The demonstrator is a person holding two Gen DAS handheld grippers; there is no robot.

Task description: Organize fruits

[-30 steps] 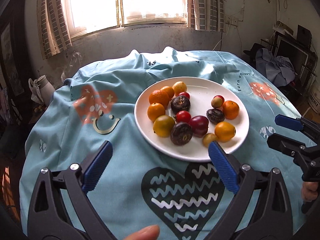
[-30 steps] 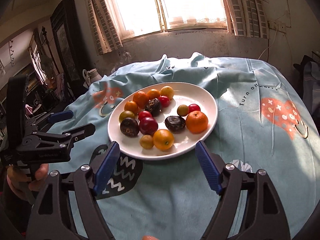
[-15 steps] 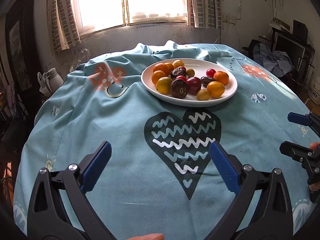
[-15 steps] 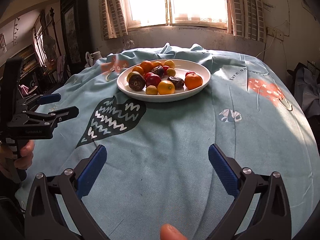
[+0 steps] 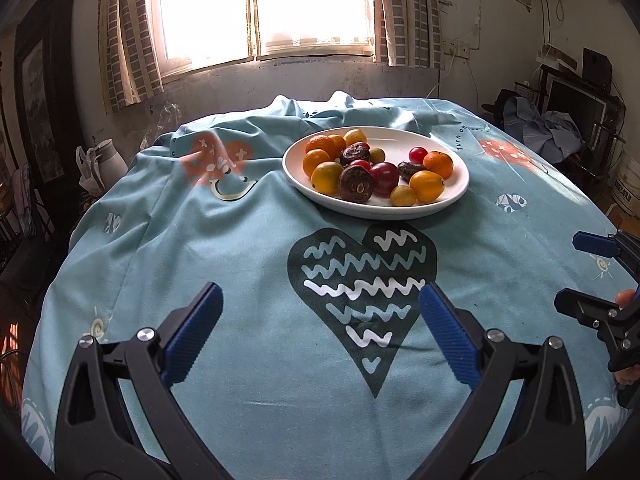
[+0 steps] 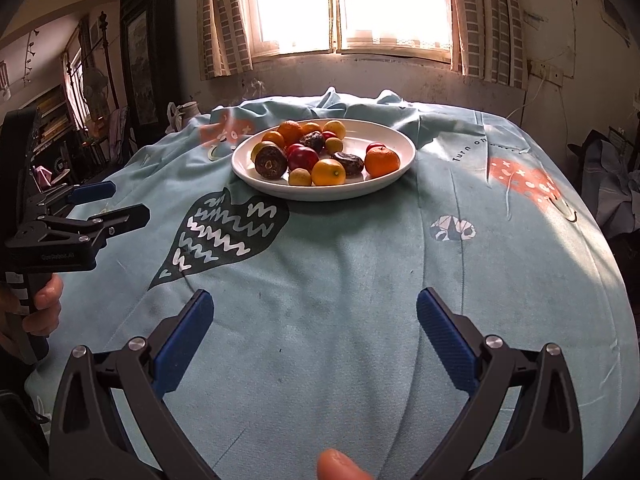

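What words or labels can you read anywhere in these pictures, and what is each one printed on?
"Turn on...": on the blue tablecloth, right of the white plate; the letters after it are lost in a fold.
Small white lettering: on the side of the left gripper in the right wrist view, too blurred to read for certain.
Dark print: on the white bucket at the room's edge, too small to read.

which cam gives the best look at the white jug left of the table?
Left wrist view. The white jug stands in full view beside the tablecloth, its body and handle readable. In the right wrist view only the jug's top peeks over the cloth's far edge, small and dim.
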